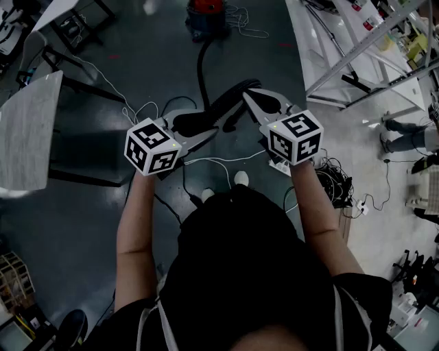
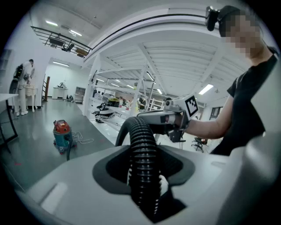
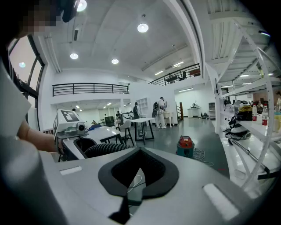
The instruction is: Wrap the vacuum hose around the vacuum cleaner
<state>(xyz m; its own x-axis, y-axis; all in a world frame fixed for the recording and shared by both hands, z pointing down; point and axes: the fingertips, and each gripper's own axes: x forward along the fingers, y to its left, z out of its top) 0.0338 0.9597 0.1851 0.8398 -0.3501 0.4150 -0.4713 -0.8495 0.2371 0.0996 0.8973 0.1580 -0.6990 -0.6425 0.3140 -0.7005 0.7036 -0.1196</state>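
Clenched jaws of the left gripper [image 1: 208, 130] hold the hose [image 2: 142, 162]; the right gripper [image 1: 251, 97] is shut, empty. Best walk slack to the vacuum cleaner [image 1: 208, 15], avoiding kinks.

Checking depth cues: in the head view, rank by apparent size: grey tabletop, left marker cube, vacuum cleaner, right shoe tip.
1. grey tabletop
2. left marker cube and vacuum cleaner: about alike; the cube is nearer and the cleaner is cropped, so unranked
3. right shoe tip
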